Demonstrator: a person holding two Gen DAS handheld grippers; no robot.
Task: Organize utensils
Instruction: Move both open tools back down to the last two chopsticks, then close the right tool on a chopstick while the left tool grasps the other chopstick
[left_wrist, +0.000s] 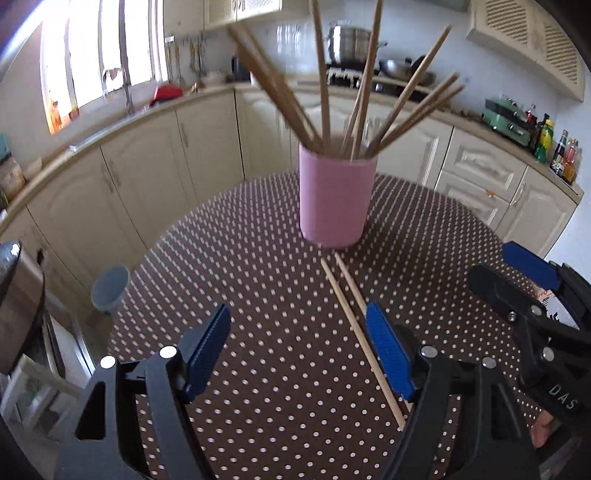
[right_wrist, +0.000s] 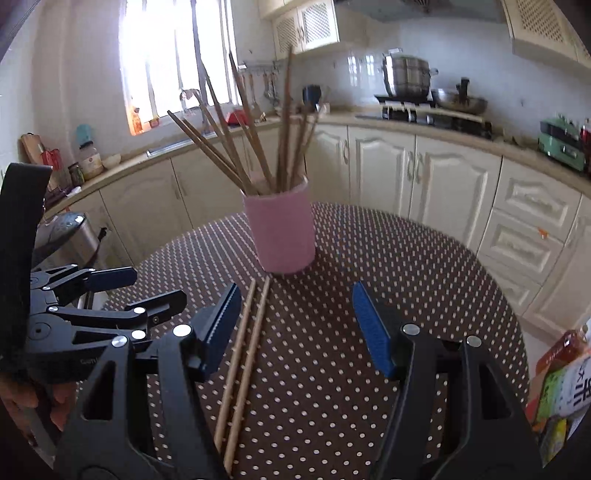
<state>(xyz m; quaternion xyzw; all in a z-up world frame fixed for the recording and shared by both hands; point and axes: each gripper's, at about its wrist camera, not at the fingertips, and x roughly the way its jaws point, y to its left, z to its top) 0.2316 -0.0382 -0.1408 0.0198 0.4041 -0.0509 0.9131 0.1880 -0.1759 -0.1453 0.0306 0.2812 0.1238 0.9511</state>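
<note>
A pink cup (left_wrist: 337, 197) stands upright on the polka-dot table (left_wrist: 258, 295) and holds several wooden chopsticks (left_wrist: 325, 92); it also shows in the right wrist view (right_wrist: 282, 232). Two loose chopsticks (left_wrist: 354, 325) lie side by side on the table in front of the cup, also seen in the right wrist view (right_wrist: 243, 354). My left gripper (left_wrist: 297, 332) is open and empty, with the loose pair near its right finger. My right gripper (right_wrist: 295, 314) is open and empty, with the pair near its left finger. Each gripper shows in the other's view: the right one (left_wrist: 517, 284) and the left one (right_wrist: 140, 291).
Kitchen counters and cream cabinets (right_wrist: 406, 173) curve around behind the table. A steel appliance (right_wrist: 70, 236) stands left of the table. A grey funnel-like object (left_wrist: 109, 286) sits below the table's left edge. Packaged bottles (right_wrist: 557, 384) stand at the right edge.
</note>
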